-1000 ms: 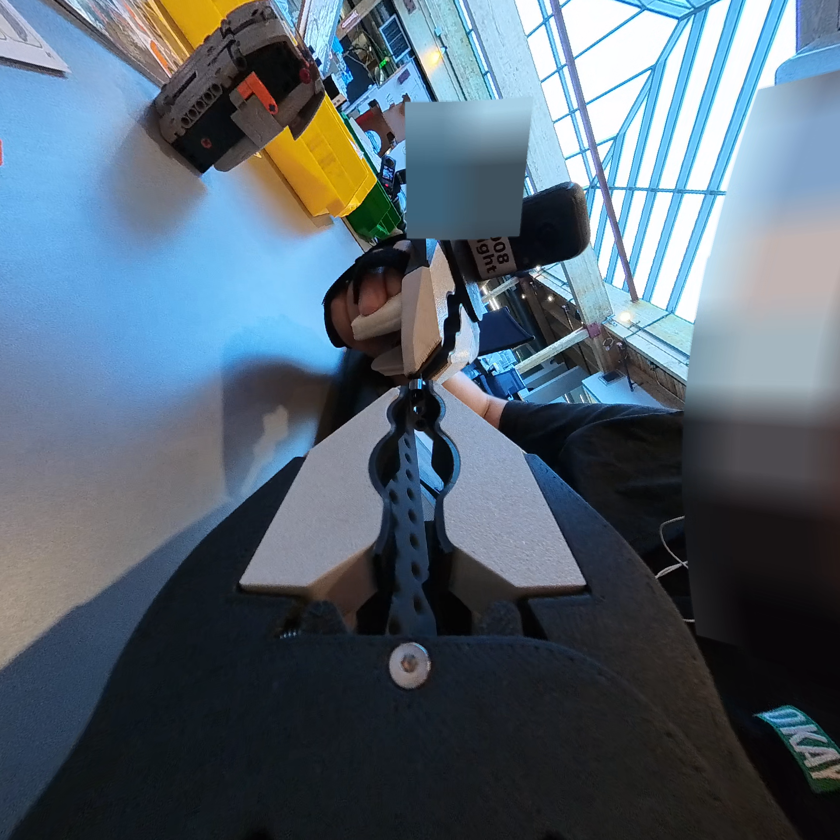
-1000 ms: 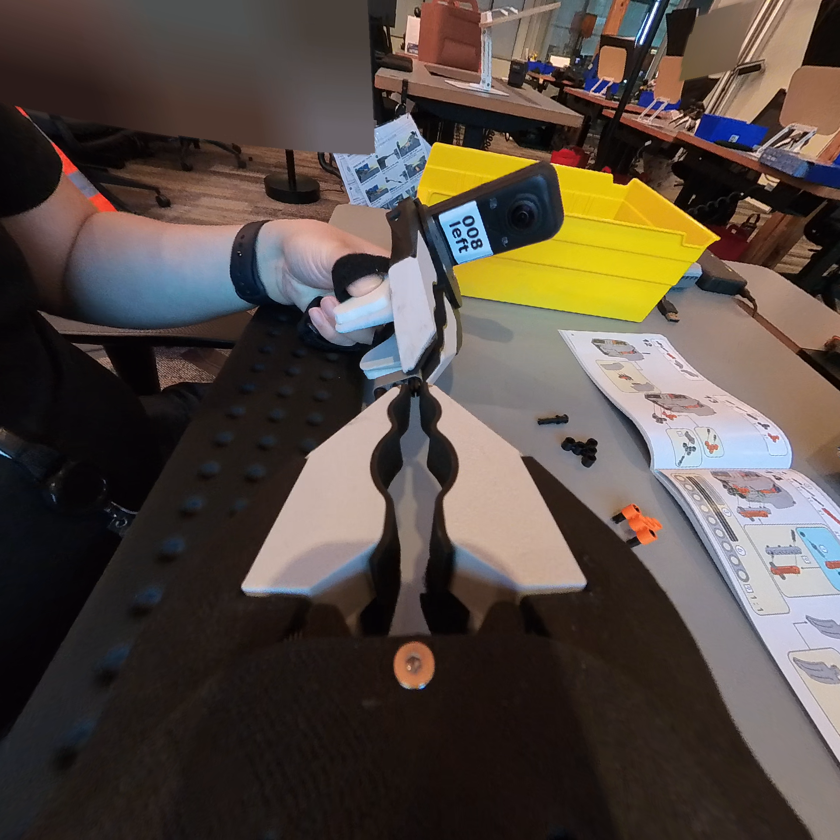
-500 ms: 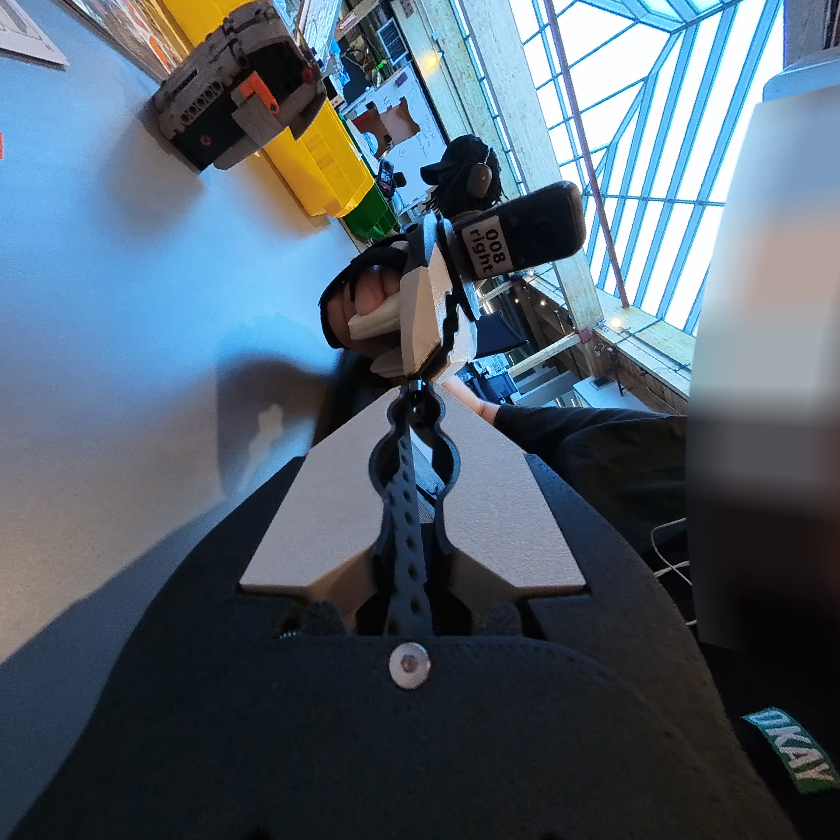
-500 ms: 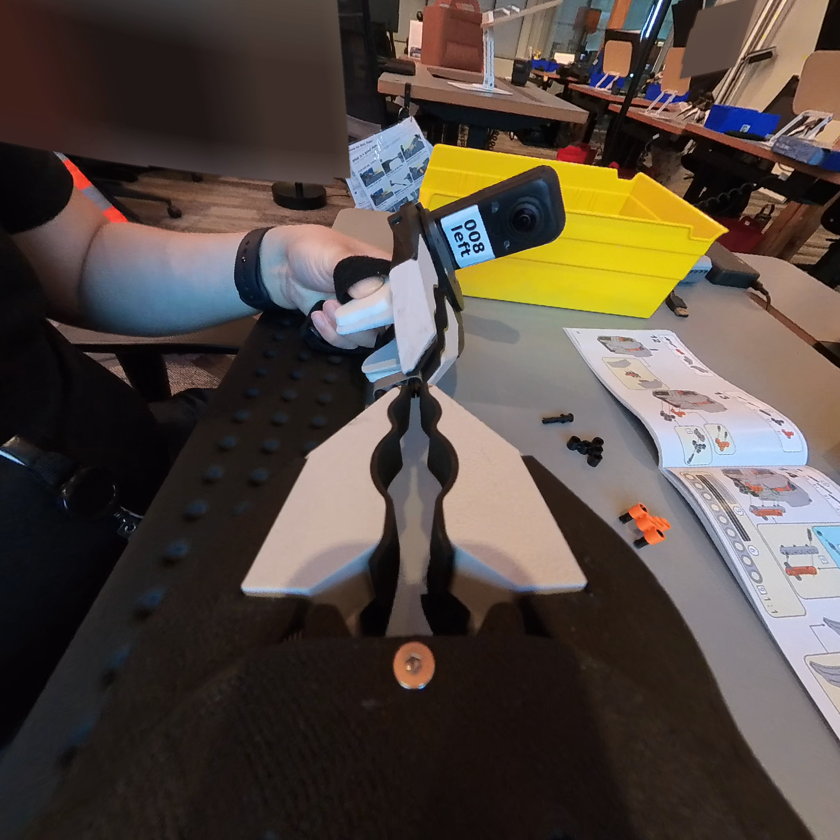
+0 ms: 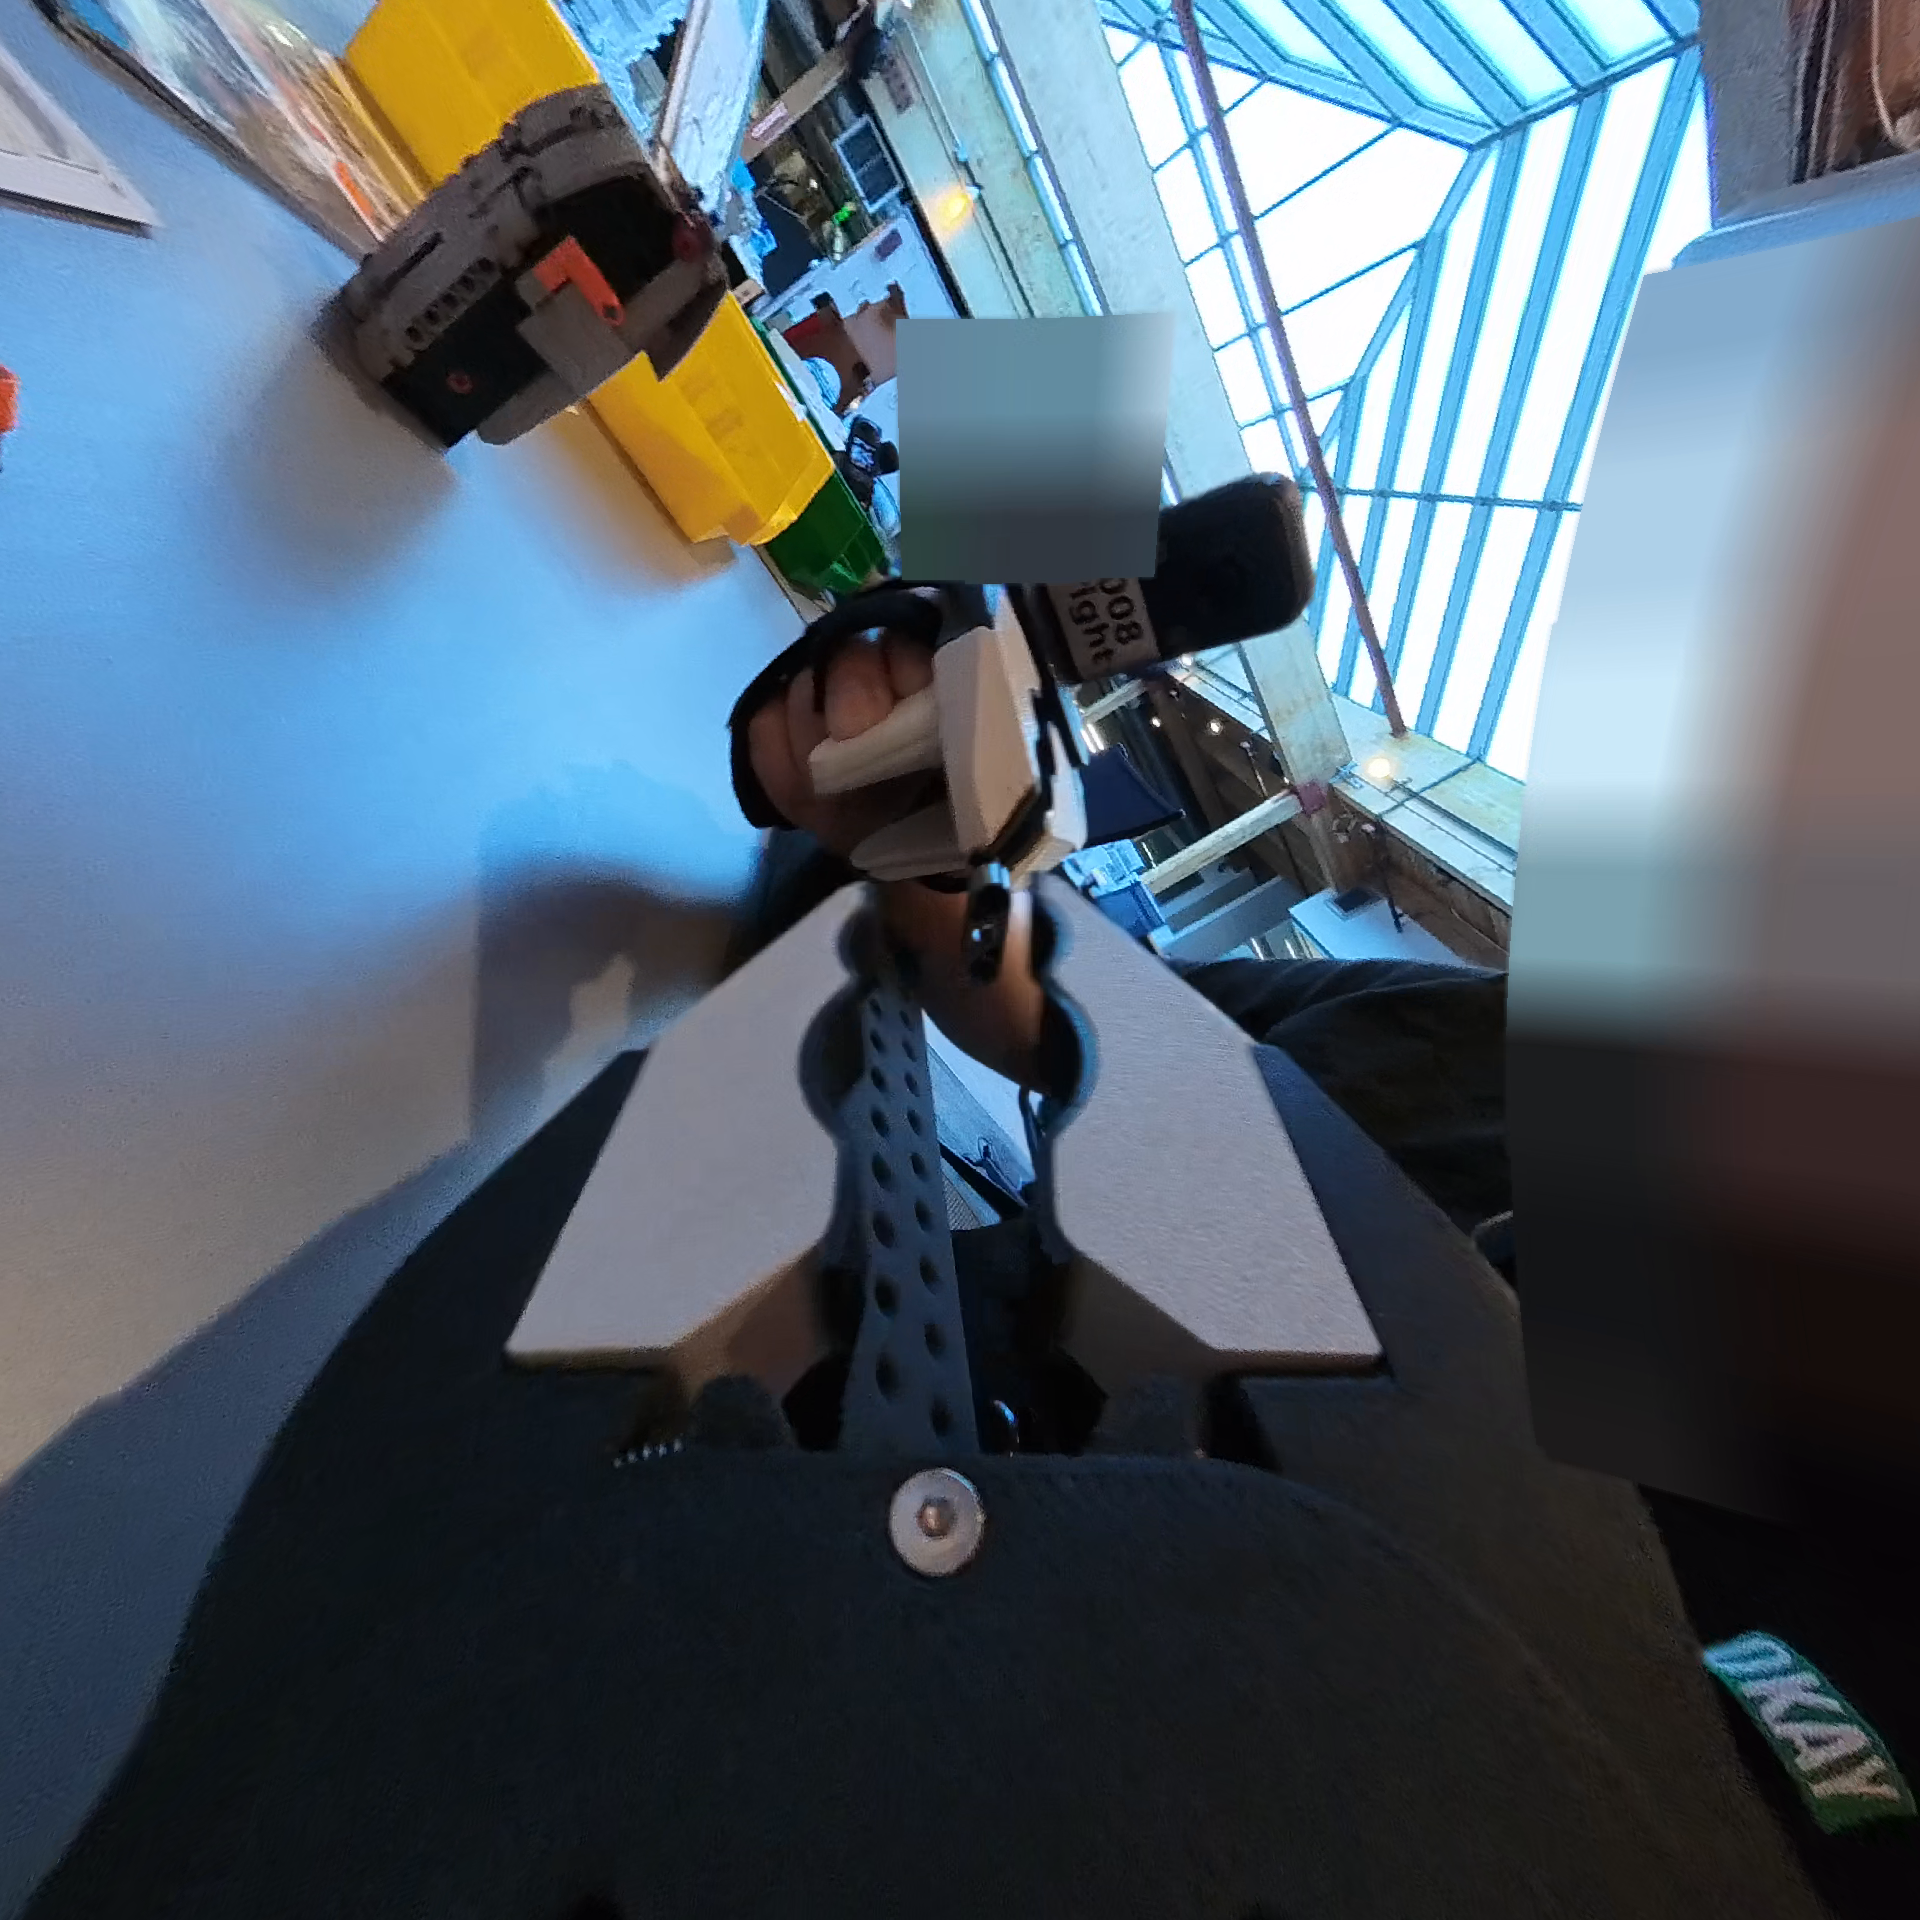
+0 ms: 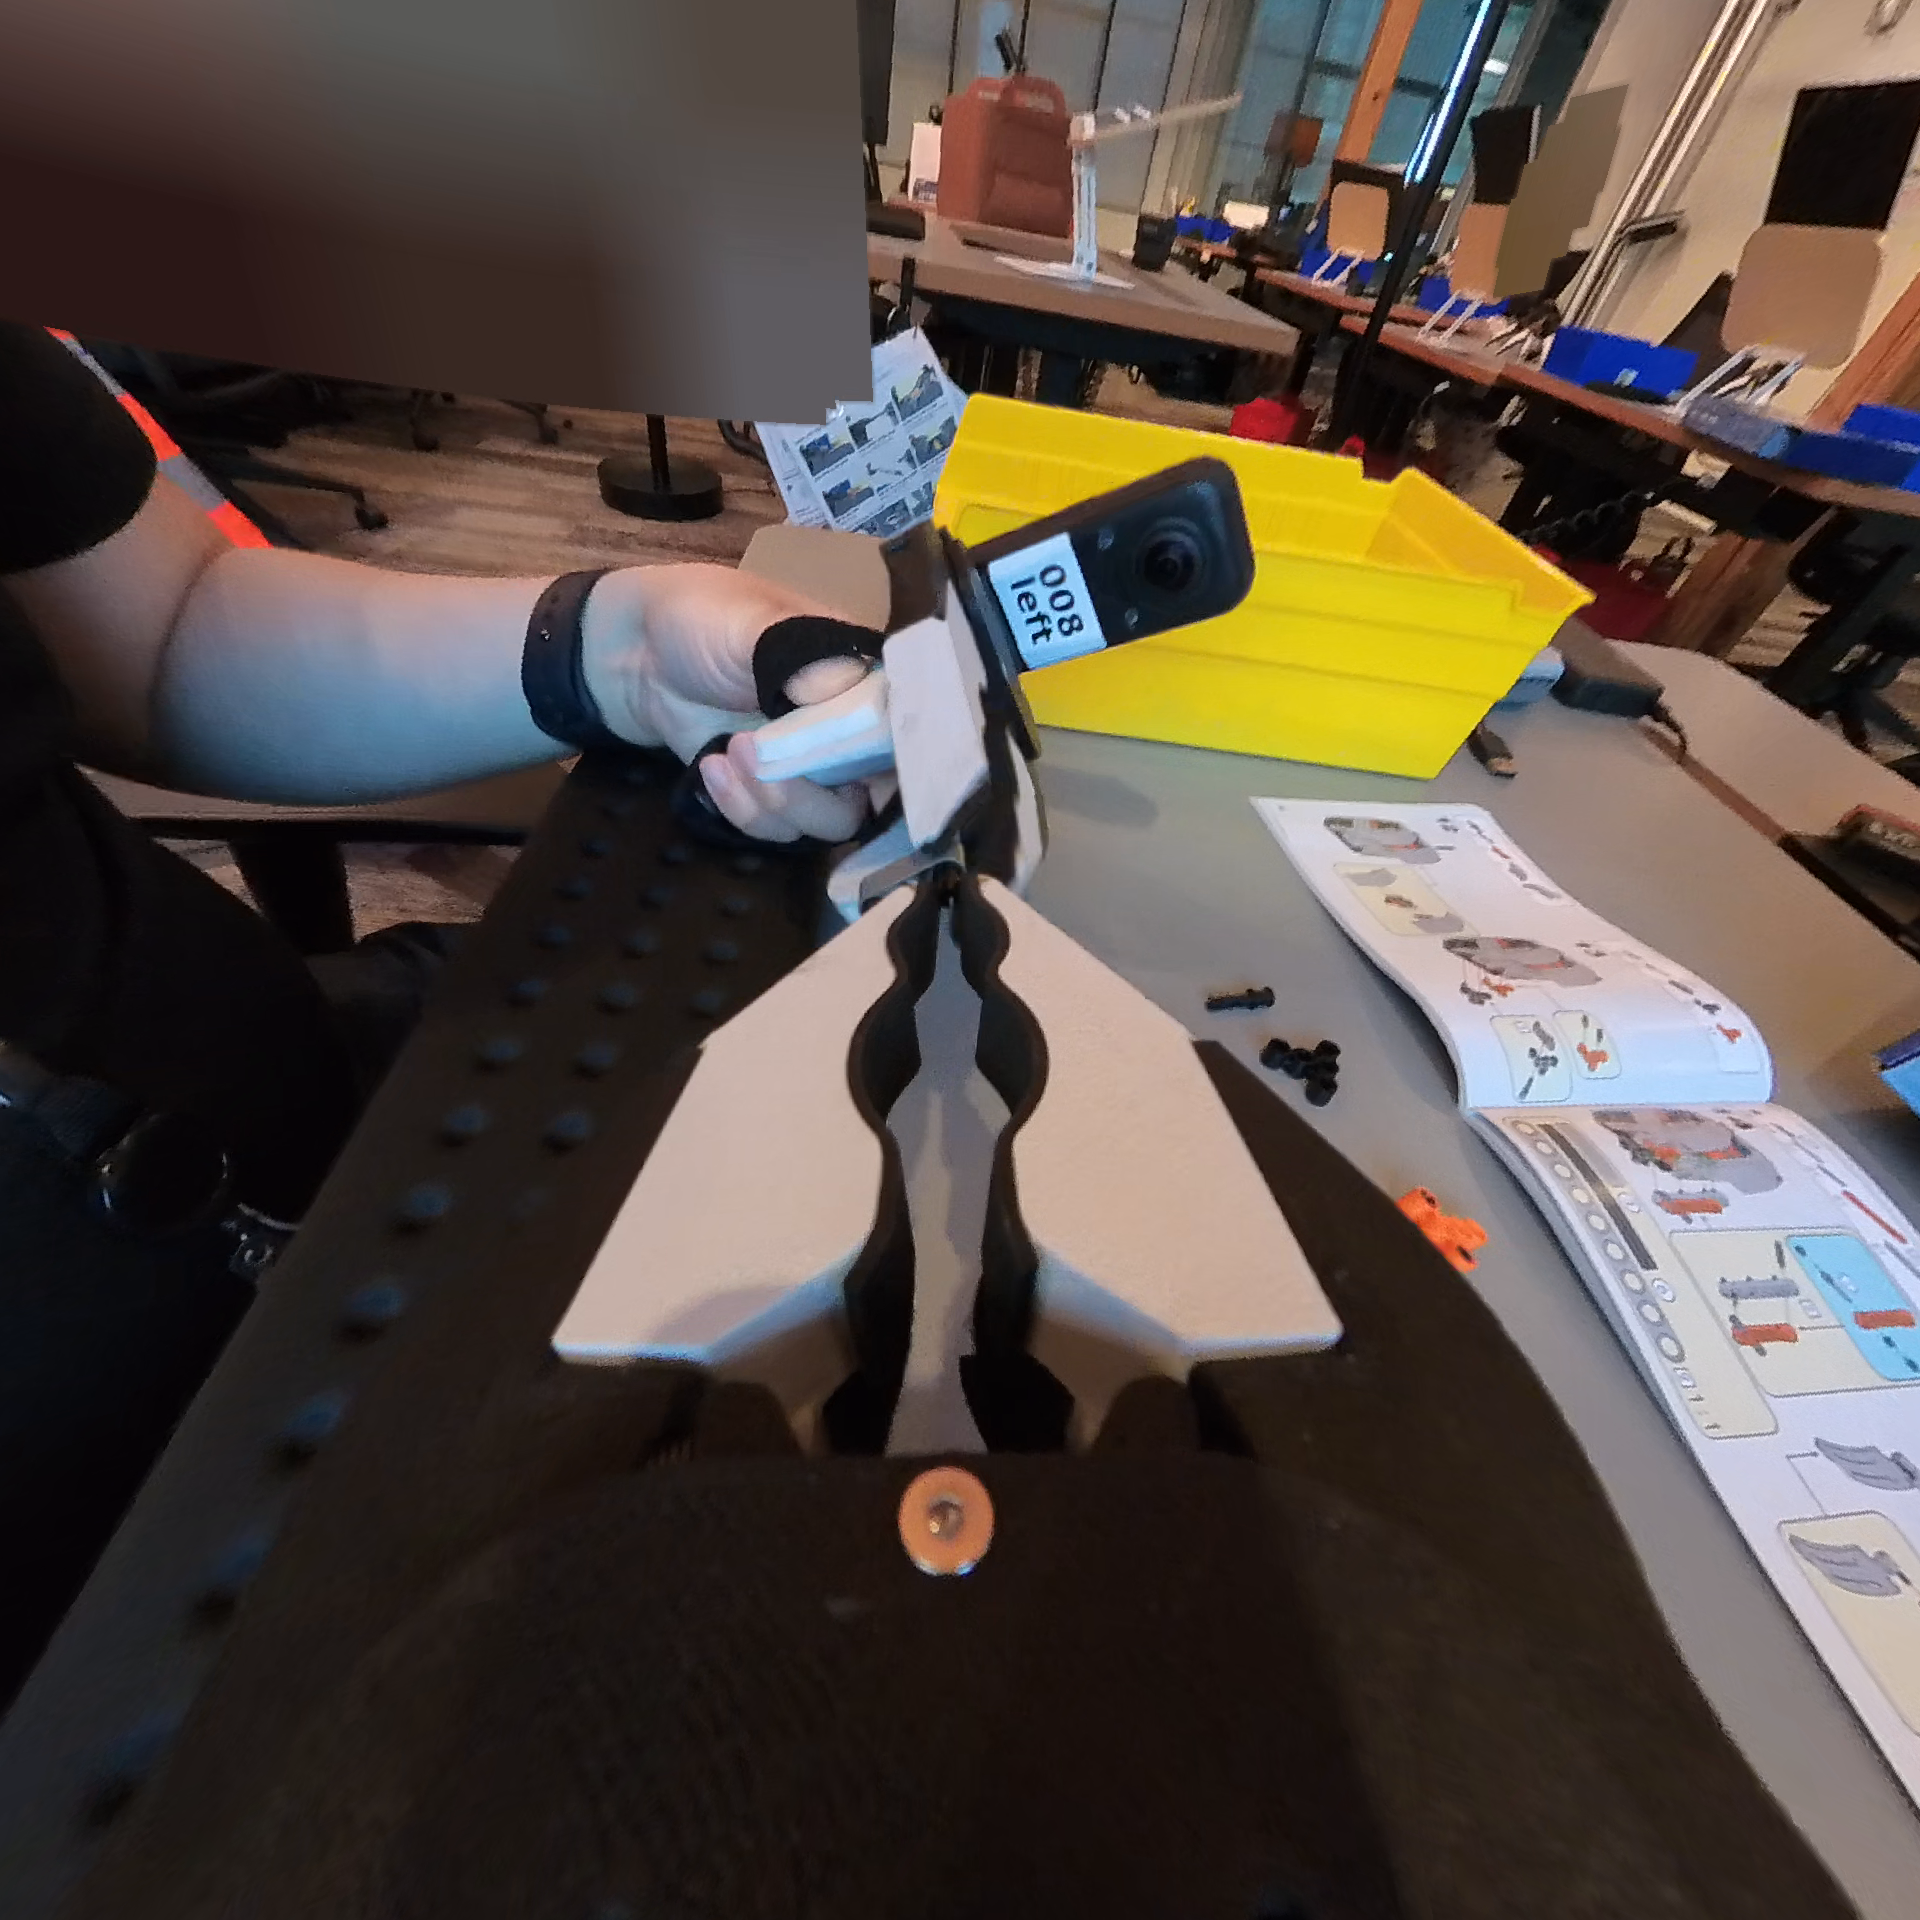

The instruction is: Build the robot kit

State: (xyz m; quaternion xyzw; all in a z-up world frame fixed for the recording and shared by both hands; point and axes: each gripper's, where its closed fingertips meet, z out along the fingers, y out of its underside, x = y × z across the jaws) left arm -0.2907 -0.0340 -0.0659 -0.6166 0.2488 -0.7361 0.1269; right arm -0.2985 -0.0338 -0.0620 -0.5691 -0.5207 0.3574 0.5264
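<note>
Black strip with holes (image 5: 899,1164) is lying between left gripper (image 5: 951,925) fingers, leaning on one finger. Jaws are sitting partly open, not squeezing. Right gripper (image 6: 943,899) is facing it tip to tip, jaws pinching shut; can't tell on what. Grey table (image 6: 1195,883) is lying below, yellow bin (image 6: 1299,644) and open booklet (image 6: 1558,1039) sitting near.

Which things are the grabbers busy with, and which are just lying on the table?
Busy with: black holed beam, between the open jaws of the left gripper; right gripper shut at its end.

Lying about: yellow bin, instruction booklet, black pins, orange piece, grey model.
</note>
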